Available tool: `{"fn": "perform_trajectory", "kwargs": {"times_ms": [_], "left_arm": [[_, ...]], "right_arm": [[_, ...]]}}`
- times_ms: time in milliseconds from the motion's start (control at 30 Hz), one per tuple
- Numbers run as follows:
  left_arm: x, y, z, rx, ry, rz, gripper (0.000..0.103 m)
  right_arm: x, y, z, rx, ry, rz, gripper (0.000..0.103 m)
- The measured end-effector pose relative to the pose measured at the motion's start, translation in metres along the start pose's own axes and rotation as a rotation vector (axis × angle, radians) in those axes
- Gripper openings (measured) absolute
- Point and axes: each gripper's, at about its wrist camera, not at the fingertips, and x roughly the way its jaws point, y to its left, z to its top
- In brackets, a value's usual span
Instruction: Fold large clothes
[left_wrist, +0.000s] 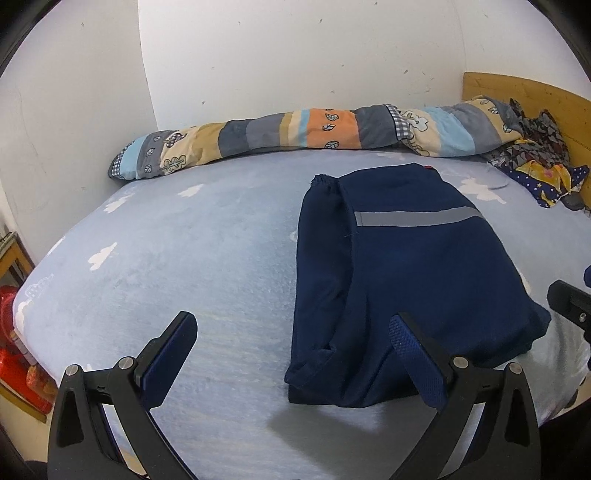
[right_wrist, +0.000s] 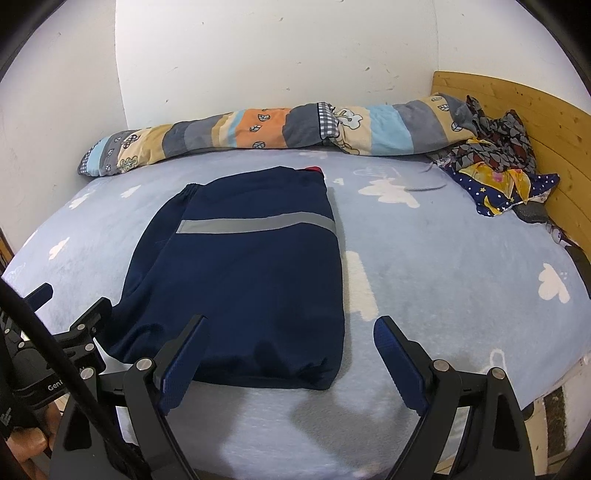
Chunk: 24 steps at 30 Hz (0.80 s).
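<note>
A navy blue garment (left_wrist: 413, 280) with a grey reflective stripe lies folded into a rectangle on the light blue bed sheet (left_wrist: 184, 258); it also shows in the right wrist view (right_wrist: 243, 288). My left gripper (left_wrist: 291, 332) is open and empty, above the garment's near left corner. My right gripper (right_wrist: 290, 334) is open and empty, above the garment's near right corner. The left gripper's body shows at the left edge of the right wrist view (right_wrist: 66, 332).
A rolled patterned quilt (right_wrist: 266, 129) lies along the white wall at the back of the bed. A pile of crumpled colourful clothes (right_wrist: 495, 162) sits by the wooden headboard (right_wrist: 517, 107) at the right. A red object (left_wrist: 14, 347) stands beside the bed on the left.
</note>
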Motion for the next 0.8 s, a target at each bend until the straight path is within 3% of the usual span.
{"fn": "perform_trajectory", "kwargs": {"times_ms": [300, 433, 533, 800], "left_arm": [[-0.005, 0.0, 0.006, -0.021, -0.016, -0.021, 0.103], [-0.006, 0.001, 0.015, -0.034, -0.009, 0.046, 0.103], [-0.008, -0.003, 0.022, -0.006, -0.002, 0.036, 0.103], [-0.025, -0.007, 0.031, 0.039, -0.065, 0.118, 0.103]], "right_arm": [[0.001, 0.001, 0.0, -0.006, 0.0, 0.001, 0.093], [0.0, 0.001, -0.001, -0.006, -0.005, -0.006, 0.093], [-0.001, 0.001, -0.001, -0.005, -0.008, -0.007, 0.093], [-0.003, -0.001, 0.0, -0.009, -0.016, -0.006, 0.093]]}}
